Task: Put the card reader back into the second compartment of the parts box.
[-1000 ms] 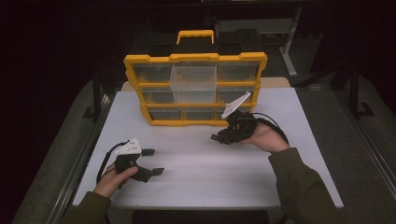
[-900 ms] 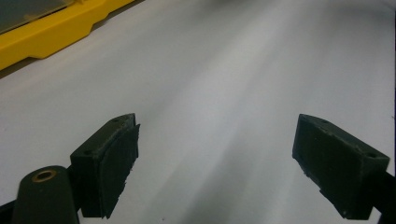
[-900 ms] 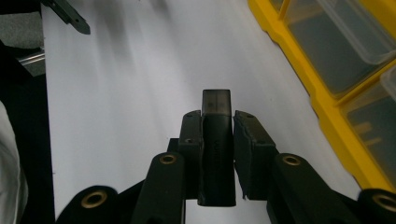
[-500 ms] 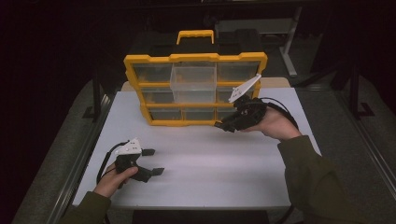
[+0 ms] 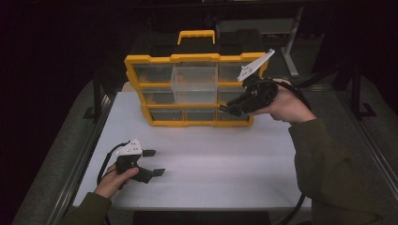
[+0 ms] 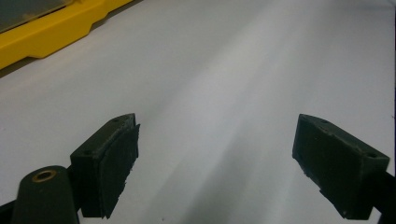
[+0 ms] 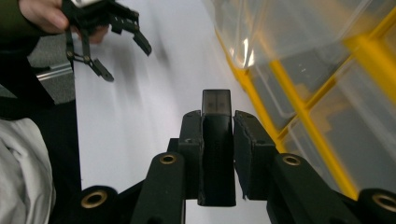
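The desk (image 5: 211, 173) fills the lower middle of the high view, and the yellow organizer (image 5: 195, 89) stands upright at its far edge, in the upper centre, with a clear bin (image 5: 194, 83) jutting from its middle column. Over the last second the right gripper (image 5: 227, 109) has climbed from low on the desk to the organizer's right-hand compartments, at centre right of the frame. Its jaws are clamped on a small black block (image 7: 216, 140), whose tip pokes out between the pads in the right gripper view. So the block looks bound for one of the upper bins, with the drop not yet made. The left gripper (image 5: 156, 162) sits at lower left as before, jaws wide and empty.
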Demonstrator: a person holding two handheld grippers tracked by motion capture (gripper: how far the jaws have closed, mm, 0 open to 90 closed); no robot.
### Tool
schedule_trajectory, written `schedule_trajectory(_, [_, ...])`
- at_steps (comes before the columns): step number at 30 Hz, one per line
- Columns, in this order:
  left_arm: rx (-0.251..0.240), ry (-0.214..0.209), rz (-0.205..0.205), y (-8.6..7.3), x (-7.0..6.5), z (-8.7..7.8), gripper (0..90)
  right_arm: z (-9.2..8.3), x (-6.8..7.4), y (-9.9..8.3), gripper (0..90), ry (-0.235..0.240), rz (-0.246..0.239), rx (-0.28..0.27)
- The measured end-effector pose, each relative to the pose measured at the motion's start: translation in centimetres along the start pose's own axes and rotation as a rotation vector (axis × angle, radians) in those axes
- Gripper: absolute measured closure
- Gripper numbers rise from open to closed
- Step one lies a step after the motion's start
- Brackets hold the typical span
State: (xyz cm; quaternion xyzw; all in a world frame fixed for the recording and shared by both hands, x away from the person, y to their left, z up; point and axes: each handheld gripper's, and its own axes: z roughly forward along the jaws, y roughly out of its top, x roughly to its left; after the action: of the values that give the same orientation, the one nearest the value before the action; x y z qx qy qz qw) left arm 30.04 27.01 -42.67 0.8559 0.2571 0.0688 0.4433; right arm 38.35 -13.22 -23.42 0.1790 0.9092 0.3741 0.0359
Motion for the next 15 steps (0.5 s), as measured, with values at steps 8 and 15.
schedule_trajectory(8, [0.0, -0.002, -0.003, 0.0, 0.0, 0.0, 14.2, -2.6, -0.1, 2.0, 72.6, -0.028, -0.019, -0.012])
schedule_trajectory(15, [0.001, -0.005, -0.005, 0.0, 0.0, 0.1, 14.2, -4.9, -0.6, 3.8, 72.6, -0.051, -0.019, -0.046])
